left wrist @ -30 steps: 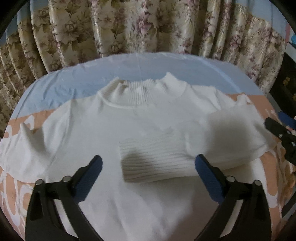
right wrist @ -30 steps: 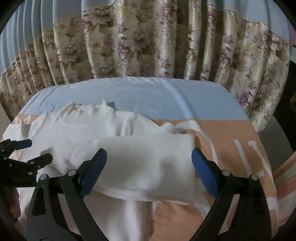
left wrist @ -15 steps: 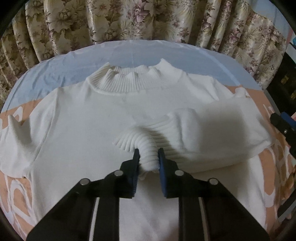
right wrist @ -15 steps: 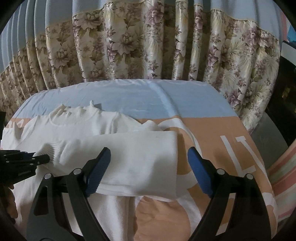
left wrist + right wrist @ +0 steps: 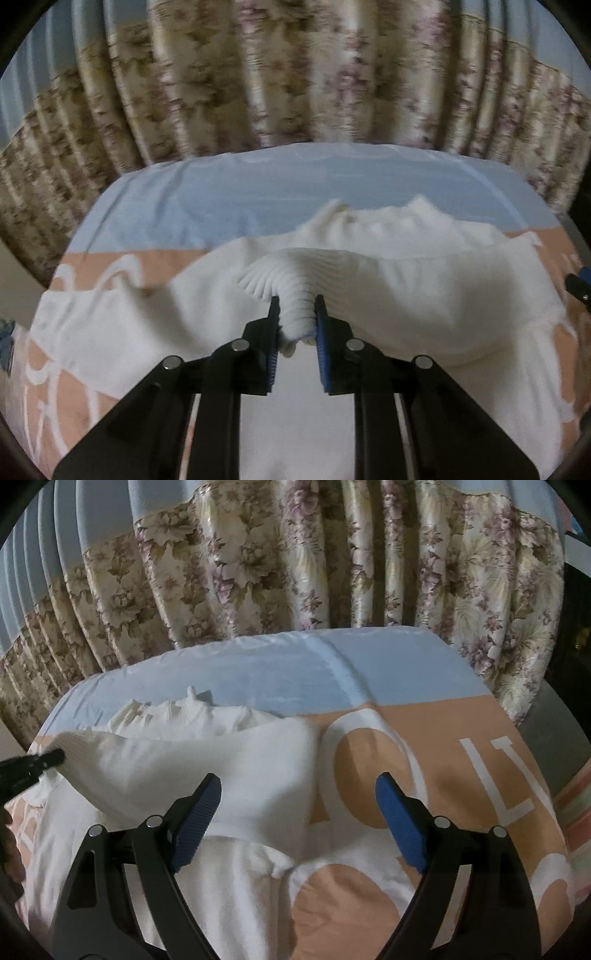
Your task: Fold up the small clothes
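A white knit sweater (image 5: 424, 295) lies face up on a bed, collar toward the curtain. Its right sleeve is folded across the chest. My left gripper (image 5: 295, 317) is shut on that sleeve's ribbed cuff (image 5: 291, 291) and holds it lifted off the body. In the right wrist view the same sleeve (image 5: 207, 768) stretches leftward to the left gripper's dark tip (image 5: 33, 764). My right gripper (image 5: 295, 812) stands open above the sleeve's shoulder end and the bed cover, with nothing between its pads.
The bed cover (image 5: 461, 775) is peach with big white letters and a pale blue band (image 5: 240, 199) at the far side. A floral curtain (image 5: 295, 572) hangs close behind. The bed's right edge (image 5: 546, 760) drops off to a striped cloth.
The left gripper went from wide open above the cuff to shut on it, then carried the cuff up and toward the left. The right gripper stayed open and nearly still.
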`<state>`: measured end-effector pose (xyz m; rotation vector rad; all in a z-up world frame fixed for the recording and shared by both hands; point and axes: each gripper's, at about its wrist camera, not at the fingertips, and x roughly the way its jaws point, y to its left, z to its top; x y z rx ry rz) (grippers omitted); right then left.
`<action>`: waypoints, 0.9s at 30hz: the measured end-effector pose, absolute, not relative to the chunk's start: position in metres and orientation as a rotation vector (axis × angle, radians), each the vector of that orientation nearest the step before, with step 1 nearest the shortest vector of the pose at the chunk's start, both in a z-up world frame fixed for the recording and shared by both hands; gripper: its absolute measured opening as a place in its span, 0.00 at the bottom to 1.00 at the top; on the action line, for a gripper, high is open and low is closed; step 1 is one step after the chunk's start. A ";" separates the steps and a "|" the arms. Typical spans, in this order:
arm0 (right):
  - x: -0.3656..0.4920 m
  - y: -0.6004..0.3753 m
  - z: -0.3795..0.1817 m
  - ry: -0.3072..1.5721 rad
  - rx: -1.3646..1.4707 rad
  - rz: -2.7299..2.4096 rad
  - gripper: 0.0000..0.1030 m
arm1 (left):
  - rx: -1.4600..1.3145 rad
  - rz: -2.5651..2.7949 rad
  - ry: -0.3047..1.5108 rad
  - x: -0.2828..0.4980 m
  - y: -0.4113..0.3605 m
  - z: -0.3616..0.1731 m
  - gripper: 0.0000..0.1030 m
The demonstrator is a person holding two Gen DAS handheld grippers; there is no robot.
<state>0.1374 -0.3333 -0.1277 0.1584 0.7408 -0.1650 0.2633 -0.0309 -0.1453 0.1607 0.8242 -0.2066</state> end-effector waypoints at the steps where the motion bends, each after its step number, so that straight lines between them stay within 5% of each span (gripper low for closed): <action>1: 0.140 -0.331 -0.129 0.751 0.154 -0.155 0.84 | 0.146 -0.194 0.843 0.266 -0.020 -0.150 0.18; 15: 0.188 -0.298 -0.162 0.872 0.030 -0.127 0.80 | 0.149 -0.129 0.923 0.271 0.012 -0.186 0.22; 20: 0.201 -0.287 -0.180 0.922 -0.099 -0.156 0.76 | 0.149 -0.098 0.928 0.270 0.019 -0.185 0.42; 22: 0.201 -0.288 -0.180 0.919 -0.102 -0.159 0.76 | 0.130 -0.099 0.928 0.269 0.024 -0.180 0.61; 25: 0.196 -0.286 -0.171 0.902 -0.070 -0.143 0.77 | 0.104 -0.098 0.902 0.260 0.034 -0.165 0.75; 27: 0.190 -0.279 -0.155 0.854 -0.050 -0.100 0.84 | 0.107 -0.096 0.885 0.249 0.041 -0.155 0.80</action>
